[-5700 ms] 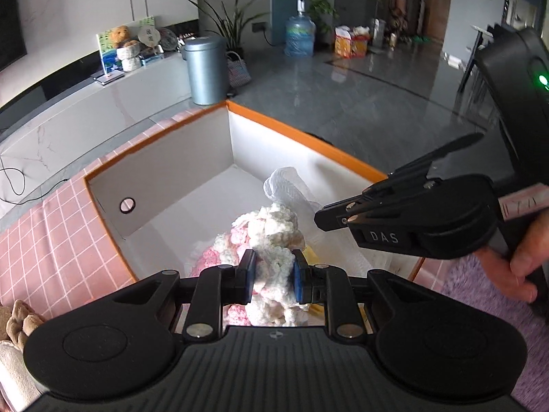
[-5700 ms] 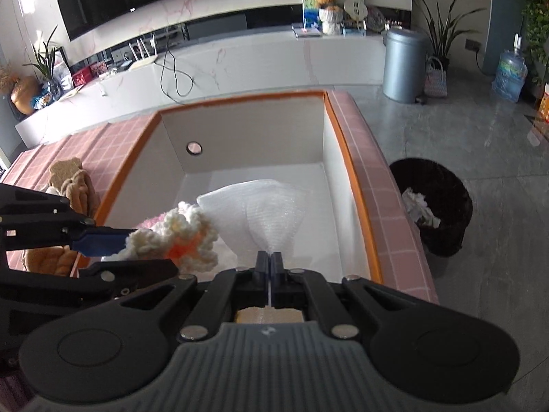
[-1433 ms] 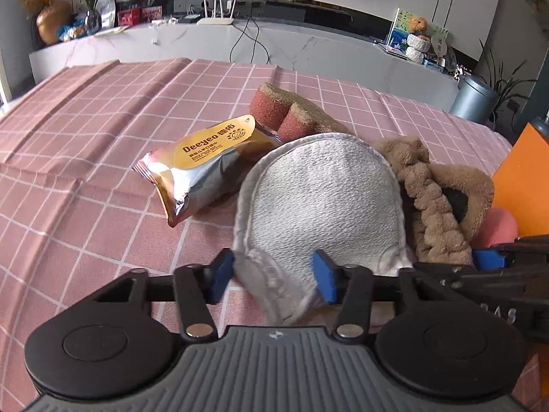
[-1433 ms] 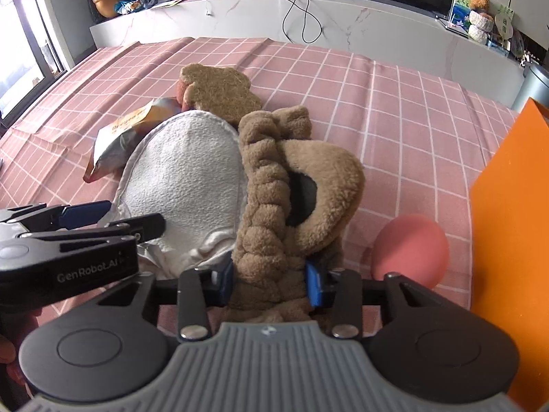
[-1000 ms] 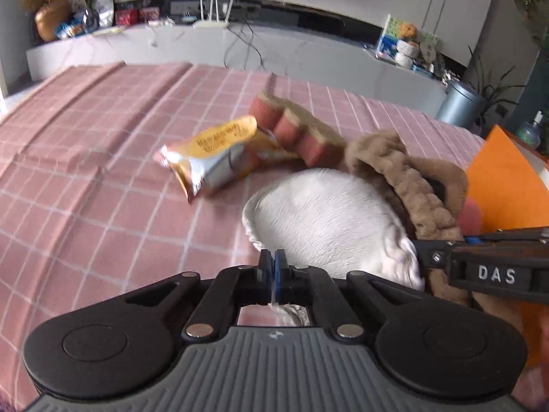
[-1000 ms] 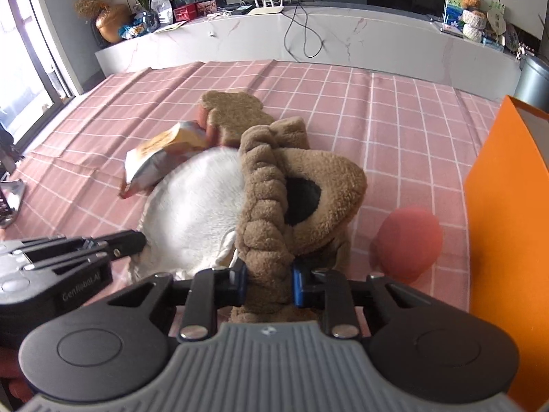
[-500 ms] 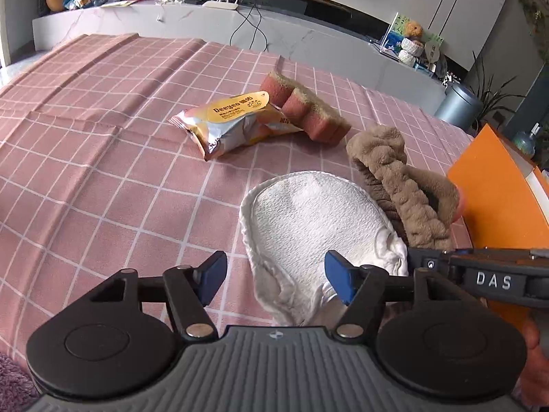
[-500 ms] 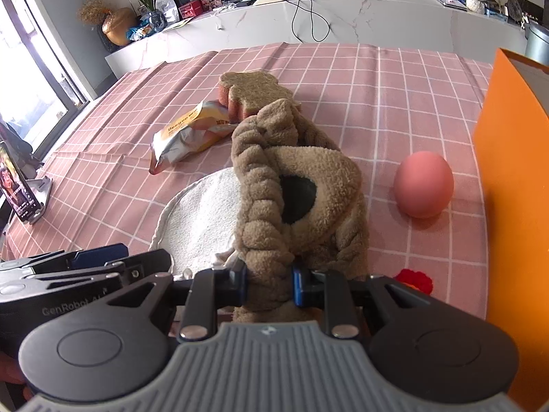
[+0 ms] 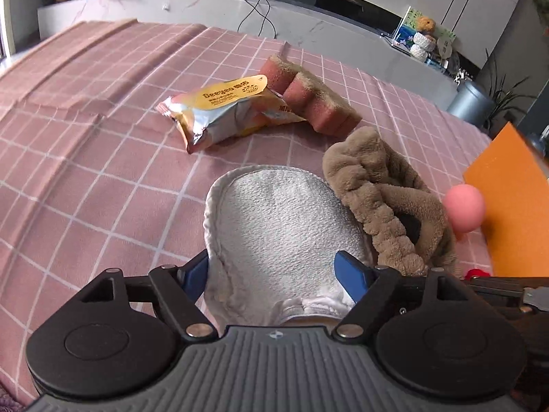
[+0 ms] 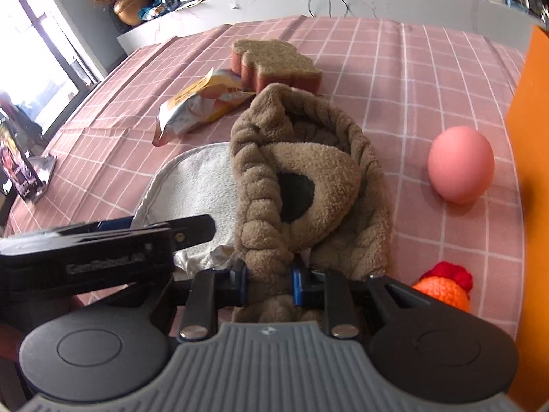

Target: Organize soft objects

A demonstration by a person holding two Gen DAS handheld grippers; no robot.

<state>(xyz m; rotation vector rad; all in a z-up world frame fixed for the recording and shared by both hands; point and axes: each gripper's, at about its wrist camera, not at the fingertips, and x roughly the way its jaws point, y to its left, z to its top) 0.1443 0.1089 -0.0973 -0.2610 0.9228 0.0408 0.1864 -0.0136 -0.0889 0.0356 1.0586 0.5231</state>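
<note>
A: Currently, what is the left gripper (image 9: 272, 269) doing?

B: Its jaws are opening, blue pads spread either side of the white terry mitt (image 9: 274, 233), which lies flat on the pink checked cloth (image 9: 85, 158) at lower centre of the left view.

A: And the right gripper (image 10: 268, 281)?

B: Pinching the brown plush headband (image 10: 302, 178) at lower centre of the right view; the headband overlaps the mitt's right edge.

A: Other items?

B: Snack packet (image 9: 223, 110) and sponge (image 9: 308, 96) touching, upper centre. Pink ball (image 10: 460, 164) at right, beside the orange box wall (image 10: 530, 178). Crocheted orange-red toy (image 10: 446, 286) at lower right.
</note>
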